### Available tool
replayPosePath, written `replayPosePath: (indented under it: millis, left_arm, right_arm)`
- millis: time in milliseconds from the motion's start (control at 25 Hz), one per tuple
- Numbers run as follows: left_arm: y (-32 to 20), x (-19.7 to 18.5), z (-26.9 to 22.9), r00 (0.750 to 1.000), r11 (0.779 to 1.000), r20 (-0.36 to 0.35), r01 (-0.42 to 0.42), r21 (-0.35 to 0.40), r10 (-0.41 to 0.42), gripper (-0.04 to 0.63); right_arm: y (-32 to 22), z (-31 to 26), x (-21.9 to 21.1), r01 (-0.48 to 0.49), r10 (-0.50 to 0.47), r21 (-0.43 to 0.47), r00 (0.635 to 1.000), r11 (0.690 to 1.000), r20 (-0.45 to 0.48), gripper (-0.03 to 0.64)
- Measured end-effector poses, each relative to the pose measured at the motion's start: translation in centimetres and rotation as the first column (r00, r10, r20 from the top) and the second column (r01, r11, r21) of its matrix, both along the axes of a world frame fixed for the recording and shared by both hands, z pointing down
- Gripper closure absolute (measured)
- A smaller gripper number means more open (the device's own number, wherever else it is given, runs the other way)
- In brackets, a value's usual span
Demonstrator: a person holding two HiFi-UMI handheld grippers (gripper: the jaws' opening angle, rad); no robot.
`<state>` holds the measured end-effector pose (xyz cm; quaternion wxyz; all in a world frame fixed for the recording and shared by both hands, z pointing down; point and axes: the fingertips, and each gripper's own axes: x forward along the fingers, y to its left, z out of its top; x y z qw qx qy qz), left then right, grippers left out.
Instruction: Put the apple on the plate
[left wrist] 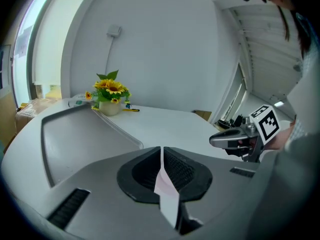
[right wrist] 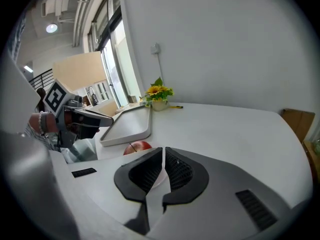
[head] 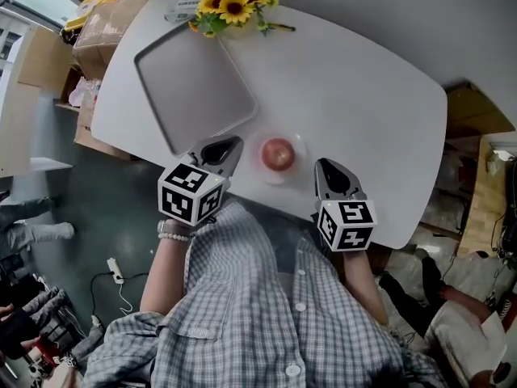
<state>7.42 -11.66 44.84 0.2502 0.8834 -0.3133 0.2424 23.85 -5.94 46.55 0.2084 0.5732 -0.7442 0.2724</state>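
Observation:
A red apple (head: 277, 153) sits on a small white plate (head: 296, 143) near the table's front edge, between the two grippers. My left gripper (head: 233, 142) hovers just left of the plate, jaws shut with nothing in them; its own view (left wrist: 161, 152) looks over the table and does not show the apple. My right gripper (head: 323, 165) is held just right of the plate, also shut and empty. In the right gripper view (right wrist: 164, 152) the apple (right wrist: 140, 146) peeks out just beyond the left jaw.
A grey tray (head: 194, 87) lies on the white table (head: 363, 111) left of the plate, with a pot of sunflowers (head: 230, 2) behind it. Cardboard boxes (head: 105, 23) stand off the table's far left. The person's checked shirt fills the foreground.

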Motion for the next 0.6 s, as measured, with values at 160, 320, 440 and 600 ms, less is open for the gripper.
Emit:
replayPosePath:
  millis: [160,320,440,600]
  left_arm:
    - [0.2,0.3,2.4,0.999,0.997,0.018,-0.039,-0.069,0.040,0.584]
    - [0.5,0.3,4.6,0.998,0.989,0.027,-0.054,-0.141,0.059,0.583]
    - [0.7,0.4,5.9,0.996,0.981,0.035,-0.068,-0.182,0.076,0.583]
    - [1.0,0.6,7.6,0.994,0.968,0.043,-0.091,-0.233,0.103,0.517]
  right_arm:
    - [-0.4,1.8,-0.4,0.013,-0.011,-0.059,1.000,0.998,0.021,0.591]
    - [-0.6,3.6,-0.6,0.027,-0.026,-0.112,1.000,0.993,0.006,0.591]
    - [-0.6,4.9,-0.7,0.009,-0.004,-0.166,1.000,0.986,0.028,0.591]
    - [-0.6,6.2,-0.9,-0.028,0.049,-0.228,0.995,0.973,0.088,0.568]
